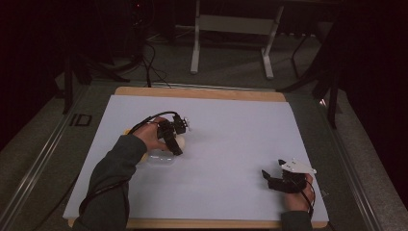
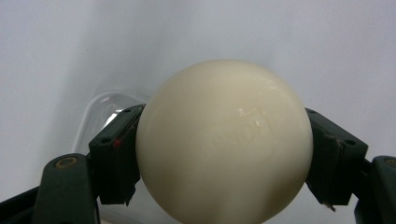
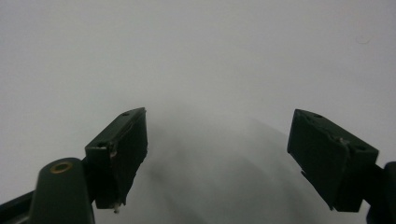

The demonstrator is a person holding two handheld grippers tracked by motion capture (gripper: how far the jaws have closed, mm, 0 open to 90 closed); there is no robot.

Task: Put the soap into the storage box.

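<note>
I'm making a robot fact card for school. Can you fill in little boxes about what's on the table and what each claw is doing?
table: white sheet over a wooden board
left gripper: shut on a cream ball
clear plastic container: lying beside the left gripper
right gripper: open, holding nothing, near the front right of the sheet

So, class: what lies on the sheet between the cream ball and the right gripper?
Nothing: in the high view the white sheet is bare between the cream ball, held by the left gripper, and the right gripper.
</note>
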